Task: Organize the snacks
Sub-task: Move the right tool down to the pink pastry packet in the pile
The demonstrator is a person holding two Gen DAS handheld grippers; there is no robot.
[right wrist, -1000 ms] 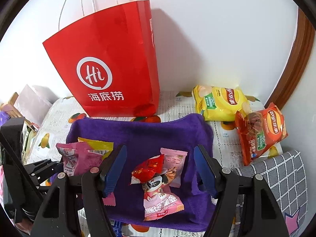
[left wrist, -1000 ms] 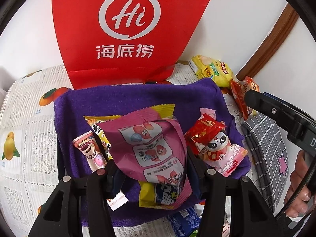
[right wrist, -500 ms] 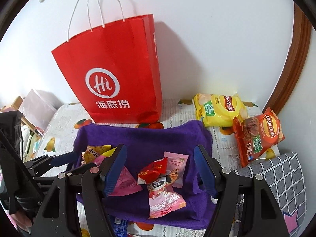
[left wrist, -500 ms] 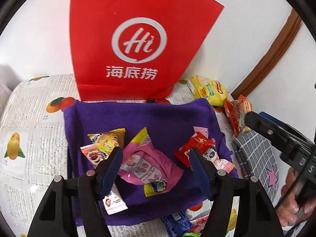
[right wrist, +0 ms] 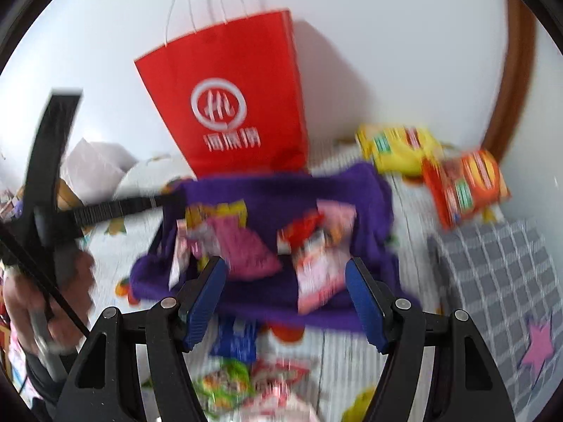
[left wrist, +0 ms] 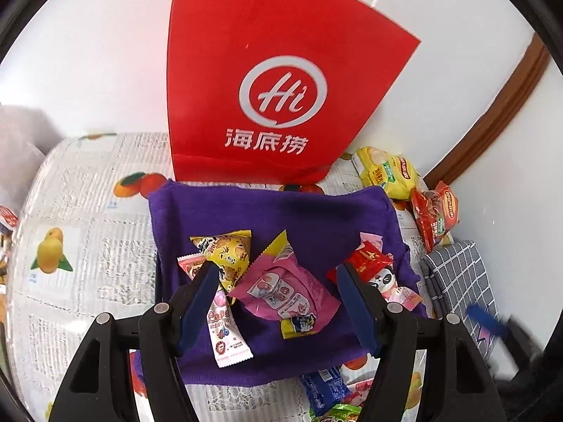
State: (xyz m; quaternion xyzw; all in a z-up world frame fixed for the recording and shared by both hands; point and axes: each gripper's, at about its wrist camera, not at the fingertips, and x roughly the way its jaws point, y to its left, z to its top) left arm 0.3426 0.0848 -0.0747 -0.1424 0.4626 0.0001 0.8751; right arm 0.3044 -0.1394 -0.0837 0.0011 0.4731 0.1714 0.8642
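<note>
Here, the snack sorting stands like this.
Left hand-held gripper (left wrist: 276,302): jaws apart and just been opening, nothing clamped; the pink pouch (left wrist: 286,290) lies loose between and below them.
Right hand-held gripper (right wrist: 285,302): jaws apart, holding nothing, over the near edge of the purple towel (right wrist: 281,193); this view is blurred.
Where the snacks are: most lie on the purple towel (left wrist: 271,211), spread on the fruit-print desk (left wrist: 84,239) in front of the red paper bag (left wrist: 281,105).
Count on the towel: about seven packets — a left cluster of four with the pink pouch and yellow packet (left wrist: 225,253), a right cluster of three with the red packet (left wrist: 366,263).
Count off the towel: two chip bags at the far right, yellow chip bag (left wrist: 387,172) and red chip bag (left wrist: 434,214); more packets at the near edge, number unclear.
Handling, likely: light, soft, crinkly, slippery film; contents crushable.
Where to grip: a crimped end seam or corner, gently.
</note>
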